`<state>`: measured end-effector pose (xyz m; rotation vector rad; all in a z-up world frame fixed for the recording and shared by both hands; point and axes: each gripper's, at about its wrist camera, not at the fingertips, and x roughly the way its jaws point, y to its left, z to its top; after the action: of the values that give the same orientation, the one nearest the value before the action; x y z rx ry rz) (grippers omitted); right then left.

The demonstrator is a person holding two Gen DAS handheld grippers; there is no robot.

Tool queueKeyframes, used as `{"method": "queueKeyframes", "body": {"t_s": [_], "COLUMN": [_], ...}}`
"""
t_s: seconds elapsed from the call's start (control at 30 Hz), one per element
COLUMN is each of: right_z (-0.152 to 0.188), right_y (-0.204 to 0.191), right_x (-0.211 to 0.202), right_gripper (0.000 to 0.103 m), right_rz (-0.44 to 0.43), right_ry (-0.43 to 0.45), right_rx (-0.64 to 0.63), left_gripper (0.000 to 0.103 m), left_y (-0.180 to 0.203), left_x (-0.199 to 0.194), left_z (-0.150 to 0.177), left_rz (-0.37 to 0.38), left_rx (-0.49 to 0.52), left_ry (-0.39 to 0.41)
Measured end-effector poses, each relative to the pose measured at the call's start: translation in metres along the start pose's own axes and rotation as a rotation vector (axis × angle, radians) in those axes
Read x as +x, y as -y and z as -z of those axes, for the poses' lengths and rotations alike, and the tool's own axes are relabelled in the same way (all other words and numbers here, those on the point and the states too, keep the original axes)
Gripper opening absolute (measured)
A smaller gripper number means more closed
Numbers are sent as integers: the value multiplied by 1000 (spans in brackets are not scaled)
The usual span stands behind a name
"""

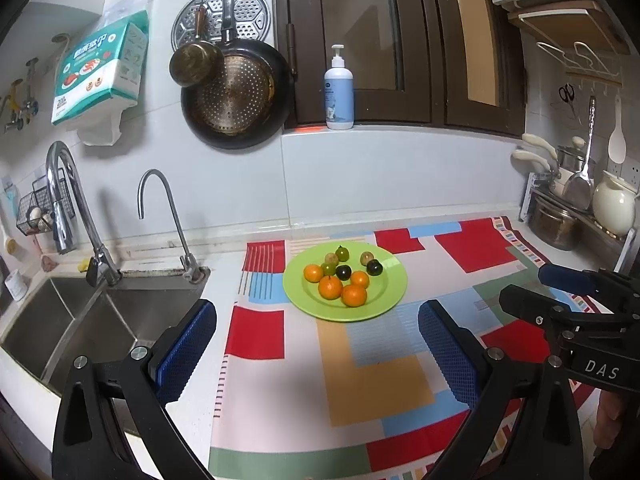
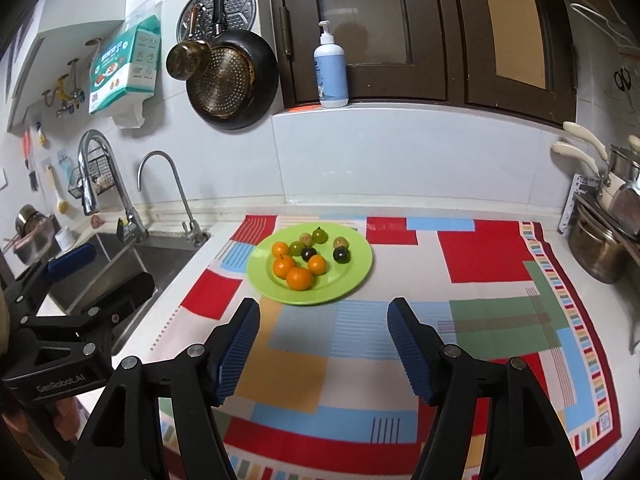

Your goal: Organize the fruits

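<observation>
A green plate (image 1: 384,300) (image 2: 352,276) sits on a colourful patterned cloth (image 1: 360,376) (image 2: 360,336). On it lie several oranges (image 1: 330,287) (image 2: 299,278), green fruits (image 1: 341,254) (image 2: 319,235) and dark plums (image 1: 375,267) (image 2: 341,255). My left gripper (image 1: 318,340) is open and empty, held short of the plate over the cloth's left side. My right gripper (image 2: 324,340) is open and empty, also short of the plate; it shows at the right edge of the left wrist view (image 1: 560,292). The left gripper shows at the left edge of the right wrist view (image 2: 100,276).
A steel double sink (image 1: 80,332) (image 2: 120,272) with two taps (image 1: 76,208) (image 2: 108,184) lies to the left. Pots and a kettle (image 1: 614,208) stand on a rack at the right. A soap bottle (image 1: 339,92) (image 2: 330,72) stands on the window sill; pans (image 1: 236,96) hang on the wall.
</observation>
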<state>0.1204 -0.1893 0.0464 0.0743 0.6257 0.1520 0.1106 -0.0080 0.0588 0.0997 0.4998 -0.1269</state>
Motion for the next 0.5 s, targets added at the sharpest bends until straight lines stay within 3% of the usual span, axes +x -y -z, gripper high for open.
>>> {"method": "queueKeyframes", "body": {"t_s": [0.4,0.5], "right_z": [12,14], "right_y": [-4,-3], "right_x": [-17,-21], "right_gripper": [67,73], "right_rz": [4,8], "right_ry": [1,7], "right_rx": [-9,-9], "left_gripper": [103,103], "left_y": [2,3], "left_x": [-21,-24], "left_z": [10,11], "left_rz": [-26,-26], "left_rx": [13,14], "left_ry": [7,12]}}
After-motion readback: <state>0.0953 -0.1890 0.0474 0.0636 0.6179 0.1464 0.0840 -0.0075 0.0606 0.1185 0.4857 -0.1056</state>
